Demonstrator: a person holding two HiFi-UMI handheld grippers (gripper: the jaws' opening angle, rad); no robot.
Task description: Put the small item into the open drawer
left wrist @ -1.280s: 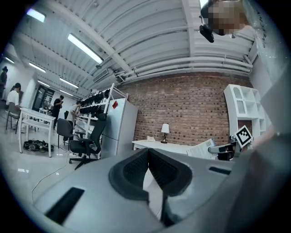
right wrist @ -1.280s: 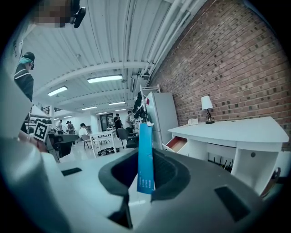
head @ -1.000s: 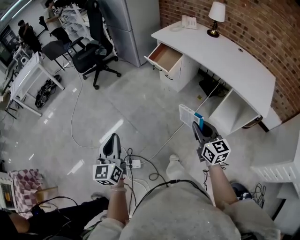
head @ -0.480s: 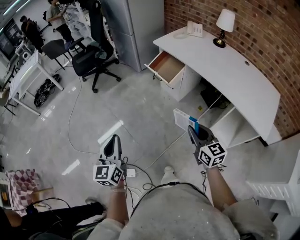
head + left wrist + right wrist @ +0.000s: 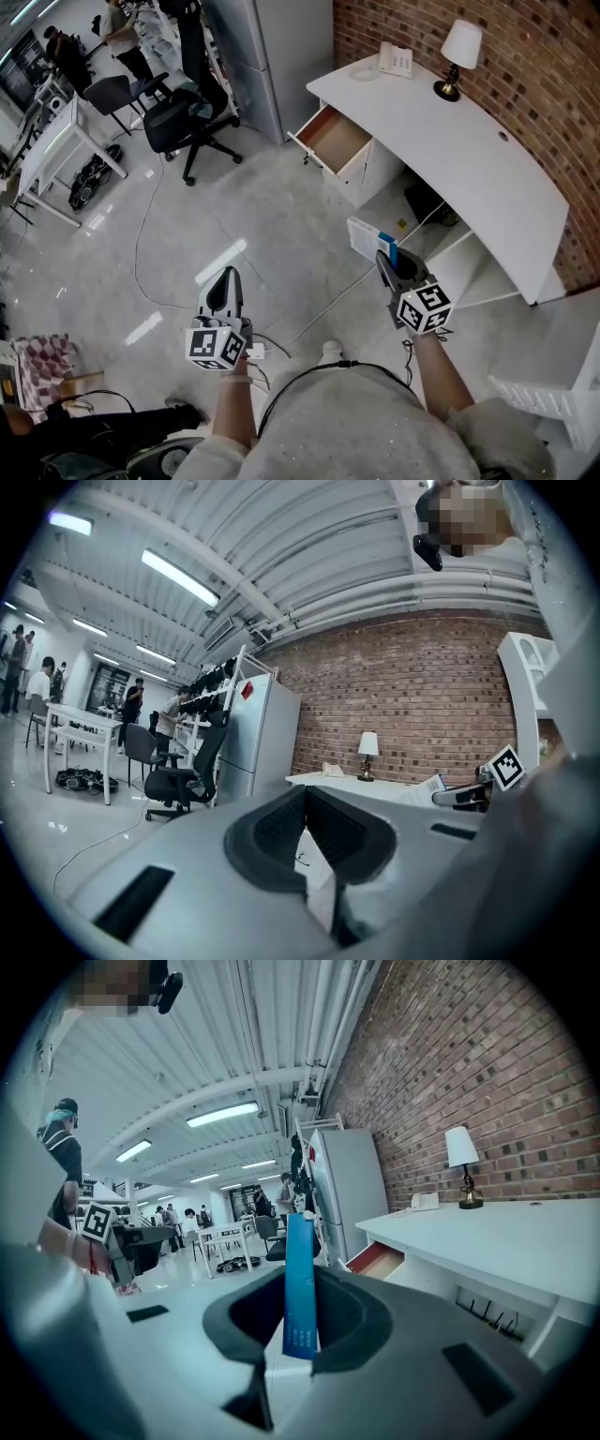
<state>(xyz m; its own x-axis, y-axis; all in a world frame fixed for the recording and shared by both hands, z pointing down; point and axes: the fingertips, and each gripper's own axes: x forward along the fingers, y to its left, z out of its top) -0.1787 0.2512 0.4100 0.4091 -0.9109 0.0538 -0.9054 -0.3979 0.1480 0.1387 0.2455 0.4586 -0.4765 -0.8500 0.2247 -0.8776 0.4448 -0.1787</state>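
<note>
My right gripper (image 5: 383, 256) is shut on a small flat box, white with a blue edge (image 5: 367, 237), which stands upright between its jaws (image 5: 300, 1279). It is held over the floor, well short of the open drawer (image 5: 333, 139), whose wooden inside shows at the left end of the white curved desk (image 5: 469, 150). In the right gripper view the drawer (image 5: 378, 1260) lies ahead to the right of the box. My left gripper (image 5: 223, 279) is shut with nothing in it (image 5: 303, 808) and hangs over the floor to the left.
A black office chair (image 5: 178, 117) and a tall grey cabinet (image 5: 281, 47) stand left of the drawer. A lamp (image 5: 459, 52) and a telephone (image 5: 396, 59) sit on the desk. Cables (image 5: 141, 253) trail over the floor. A white shelf (image 5: 553, 375) is at the right.
Both grippers have gone forward together towards the desk, and the drawer now lies nearer. The box stays gripped in the right gripper and the left stays shut.
</note>
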